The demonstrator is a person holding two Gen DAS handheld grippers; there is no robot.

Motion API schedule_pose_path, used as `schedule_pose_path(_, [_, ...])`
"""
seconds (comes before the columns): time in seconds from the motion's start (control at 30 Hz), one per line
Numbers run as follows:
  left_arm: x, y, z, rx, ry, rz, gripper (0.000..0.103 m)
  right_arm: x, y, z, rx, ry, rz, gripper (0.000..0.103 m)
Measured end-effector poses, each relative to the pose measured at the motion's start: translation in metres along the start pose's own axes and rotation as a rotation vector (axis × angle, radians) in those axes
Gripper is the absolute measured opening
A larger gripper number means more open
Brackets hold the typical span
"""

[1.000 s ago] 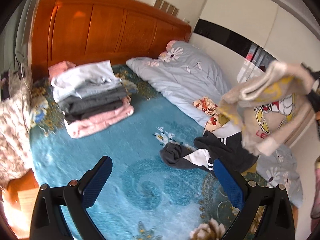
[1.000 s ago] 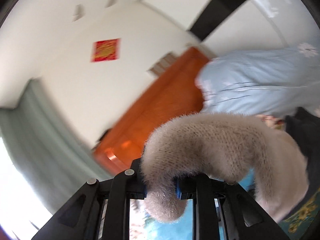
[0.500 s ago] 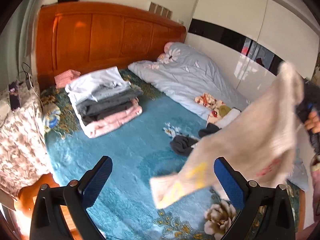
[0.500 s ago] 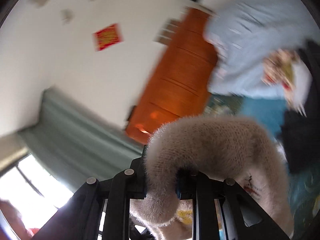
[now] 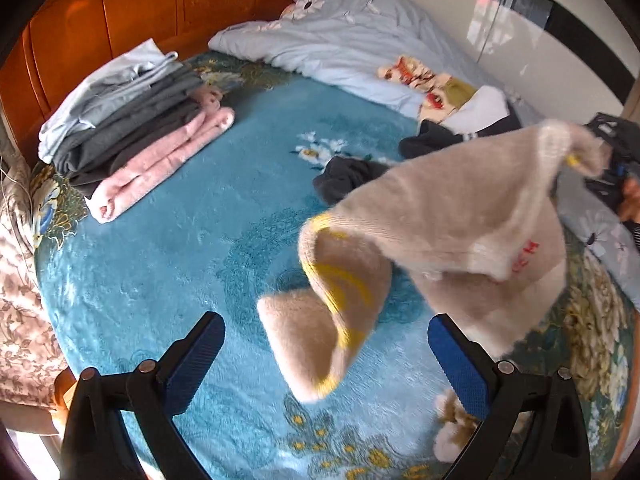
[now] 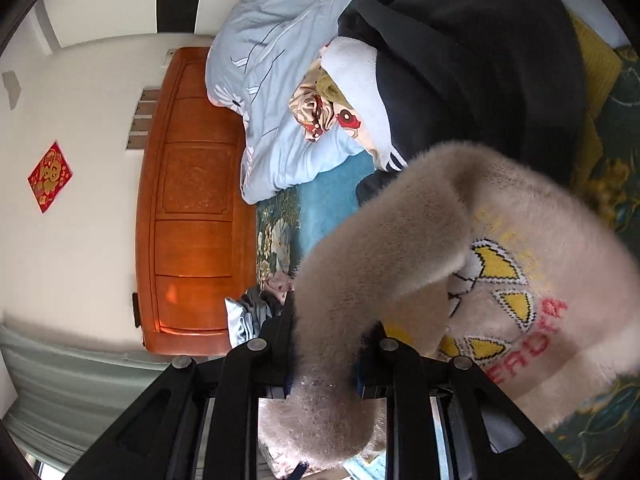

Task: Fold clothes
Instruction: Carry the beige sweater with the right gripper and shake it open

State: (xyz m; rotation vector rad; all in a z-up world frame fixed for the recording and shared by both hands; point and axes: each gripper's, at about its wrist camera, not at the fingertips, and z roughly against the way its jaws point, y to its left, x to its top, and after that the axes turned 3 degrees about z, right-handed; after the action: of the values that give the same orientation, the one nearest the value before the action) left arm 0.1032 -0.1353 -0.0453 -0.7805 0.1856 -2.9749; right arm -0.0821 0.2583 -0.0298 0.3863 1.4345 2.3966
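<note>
A fuzzy beige sweater (image 5: 460, 216) with yellow and red print hangs in the air over the teal bed blanket (image 5: 160, 260). My right gripper (image 6: 324, 360) is shut on a thick fold of the sweater (image 6: 400, 248). In the left wrist view that gripper (image 5: 612, 152) holds the garment's upper right corner. My left gripper (image 5: 326, 360) is open and points down at the bed. One sleeve (image 5: 320, 332) dangles between its blue pads (image 5: 196, 356) and touches neither of them.
A stack of folded clothes (image 5: 132, 120) lies by the wooden headboard (image 5: 120, 12). A light blue duvet (image 5: 348, 40) runs along the far side. Dark and patterned unfolded clothes (image 5: 440, 136) are heaped behind the sweater. A flowered cloth (image 5: 20, 300) hangs at the left edge.
Both grippers have come down toward the bed. The sweater has swung left and dropped, and its sleeve now hangs between the left fingers. The right wrist has rolled.
</note>
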Motion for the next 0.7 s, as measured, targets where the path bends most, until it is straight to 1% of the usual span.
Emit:
schedule_pose_path(0.17, [0.010,-0.001,-0.048,0.056,0.068,-0.049,0.102,0.005,0.000,0.001,-0.026,0.042,0.038,0.023])
schedule_pose_path(0.3, [0.019,-0.002,-0.075,0.075,0.114,-0.073,0.098,0.004,0.000,0.004,-0.051,0.054,0.063,0.023])
schedule_pose_path(0.37, [0.023,-0.006,-0.087,0.096,0.137,-0.096,0.095,0.003,-0.006,0.008,-0.054,0.062,0.059,0.024])
schedule_pose_path(0.4, [0.026,-0.008,-0.094,0.107,0.148,-0.108,0.090,0.002,-0.008,0.010,-0.056,0.066,0.056,0.024])
schedule_pose_path(0.43, [0.028,-0.010,-0.100,0.120,0.163,-0.111,0.080,0.001,-0.012,0.011,-0.062,0.071,0.051,0.025])
schedule_pose_path(0.47, [0.030,-0.013,-0.105,0.133,0.178,-0.114,0.075,0.001,-0.013,0.011,-0.067,0.074,0.048,0.026])
schedule_pose_path(0.5, [0.032,-0.016,-0.108,0.130,0.187,-0.111,0.063,0.001,-0.014,0.012,-0.077,0.076,0.050,0.026])
schedule_pose_path(0.53, [0.035,-0.019,-0.108,0.136,0.180,-0.113,0.047,0.000,-0.012,0.013,-0.086,0.078,0.058,0.027])
schedule_pose_path(0.57, [0.038,-0.023,-0.107,0.142,0.173,-0.115,0.045,-0.001,-0.011,0.014,-0.095,0.079,0.065,0.028])
schedule_pose_path(0.6, [0.040,-0.026,-0.107,0.148,0.166,-0.117,0.039,-0.001,-0.009,0.015,-0.103,0.080,0.073,0.028])
schedule_pose_path(0.63, [0.042,-0.028,-0.104,0.152,0.152,-0.123,0.026,-0.002,-0.008,0.016,-0.112,0.080,0.081,0.030])
schedule_pose_path(0.67, [0.043,-0.030,-0.101,0.156,0.138,-0.128,0.019,-0.003,-0.006,0.018,-0.120,0.081,0.088,0.031])
schedule_pose_path(0.7, [0.044,-0.027,-0.097,0.147,0.125,-0.117,0.010,-0.003,-0.004,0.020,-0.127,0.085,0.094,0.034])
